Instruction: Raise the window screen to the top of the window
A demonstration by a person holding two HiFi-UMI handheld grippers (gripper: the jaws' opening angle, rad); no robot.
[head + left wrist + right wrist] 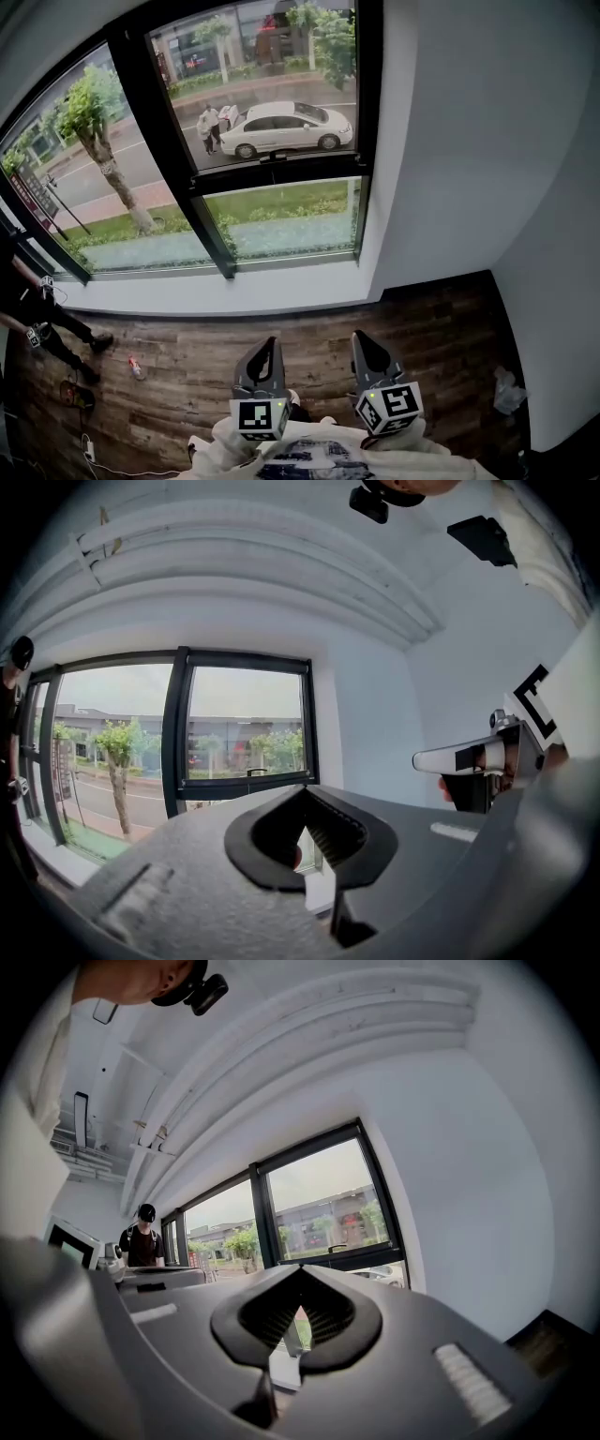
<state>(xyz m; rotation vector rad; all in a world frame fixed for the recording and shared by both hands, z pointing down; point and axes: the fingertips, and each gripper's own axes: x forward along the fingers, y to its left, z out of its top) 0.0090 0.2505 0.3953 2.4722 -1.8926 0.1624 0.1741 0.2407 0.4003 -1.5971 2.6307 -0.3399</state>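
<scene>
not started, i'd say: left tool (266,349) and right tool (364,339) both pinched shut and empty, well back from the window (369,103). the window screen (281,214) has its bar (275,157) halfway up; next, step in and grip it.

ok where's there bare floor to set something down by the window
Bare floor stretches below the window ledge, across to the right wall. Crowded at left: a person's legs, a small object, cables.
</scene>
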